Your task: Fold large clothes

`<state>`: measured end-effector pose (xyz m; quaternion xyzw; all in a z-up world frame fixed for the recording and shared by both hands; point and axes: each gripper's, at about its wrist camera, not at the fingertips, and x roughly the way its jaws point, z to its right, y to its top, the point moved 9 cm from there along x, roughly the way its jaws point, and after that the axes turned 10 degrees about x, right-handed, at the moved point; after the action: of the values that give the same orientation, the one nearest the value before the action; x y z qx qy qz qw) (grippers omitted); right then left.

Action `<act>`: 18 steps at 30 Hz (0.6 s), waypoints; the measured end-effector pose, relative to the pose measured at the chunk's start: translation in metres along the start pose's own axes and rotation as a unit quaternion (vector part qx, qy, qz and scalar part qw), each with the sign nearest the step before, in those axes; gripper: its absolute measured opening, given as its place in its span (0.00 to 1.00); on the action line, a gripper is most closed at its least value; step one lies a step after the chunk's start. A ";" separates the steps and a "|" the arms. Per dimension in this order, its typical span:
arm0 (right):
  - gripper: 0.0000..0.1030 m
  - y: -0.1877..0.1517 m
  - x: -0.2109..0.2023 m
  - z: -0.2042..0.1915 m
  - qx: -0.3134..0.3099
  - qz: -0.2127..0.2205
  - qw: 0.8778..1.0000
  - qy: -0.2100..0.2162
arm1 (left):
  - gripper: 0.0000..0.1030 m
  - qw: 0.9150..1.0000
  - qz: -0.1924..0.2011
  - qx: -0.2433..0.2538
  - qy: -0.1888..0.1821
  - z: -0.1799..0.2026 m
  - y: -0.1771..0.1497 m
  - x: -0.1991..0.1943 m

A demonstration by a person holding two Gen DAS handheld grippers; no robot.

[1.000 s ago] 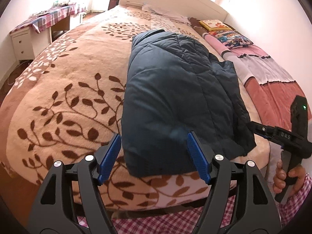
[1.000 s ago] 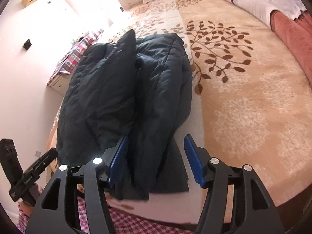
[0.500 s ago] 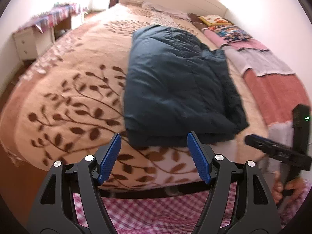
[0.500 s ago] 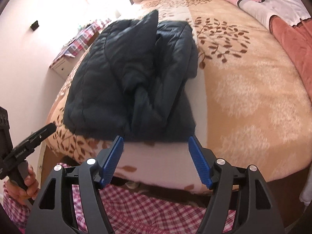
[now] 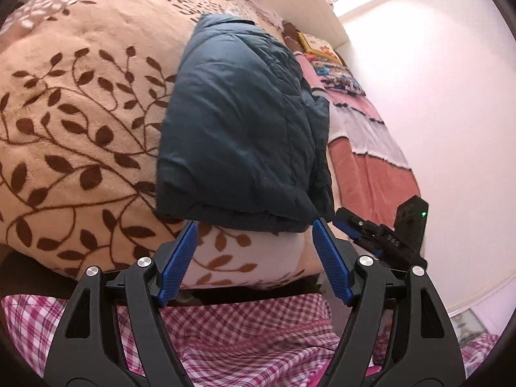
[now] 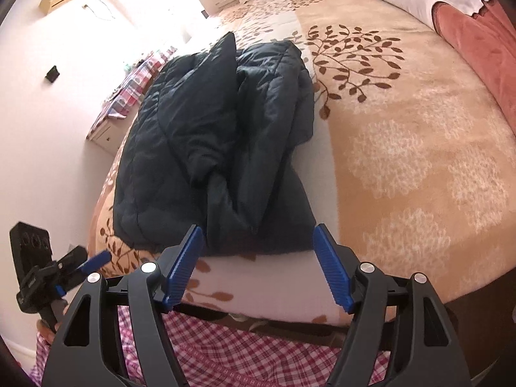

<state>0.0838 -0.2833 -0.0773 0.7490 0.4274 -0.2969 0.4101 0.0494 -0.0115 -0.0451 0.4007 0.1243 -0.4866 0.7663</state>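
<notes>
Both tools have backed off the folded dark navy puffer jacket [image 5: 238,129] — right tool [image 6: 258,258] released, jaws just widening (empty); left tool [image 5: 251,254] likewise released, pointing at 12 o'clock toward the jacket on the leaf-patterned beige bed blanket [image 5: 71,103].

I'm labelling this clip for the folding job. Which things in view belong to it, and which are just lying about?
Job: dark blue padded jacket, left gripper, right gripper.

Lying about: leaf-patterned blanket, pink striped blanket, colourful pillows, bedside cabinet.
</notes>
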 end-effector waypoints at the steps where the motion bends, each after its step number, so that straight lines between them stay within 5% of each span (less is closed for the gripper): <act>1: 0.70 0.002 0.003 -0.001 -0.001 0.000 1.000 0.000 | 0.71 1.000 -0.001 -0.001 0.007 -0.004 0.001 0.000; 4: 0.70 0.007 0.012 -0.004 -0.004 -0.005 1.000 0.007 | 0.71 0.999 -0.009 -0.006 0.035 -0.017 0.003 0.000; 18: 0.70 0.000 0.040 -0.003 -0.016 -0.028 0.999 -0.014 | 0.71 0.998 -0.028 -0.001 0.057 -0.028 0.004 0.015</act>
<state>0.1027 -0.2653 -0.1075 0.7261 0.4467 -0.3118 0.4195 0.0657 0.0006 -0.0700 0.4240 0.1794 -0.4838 0.7443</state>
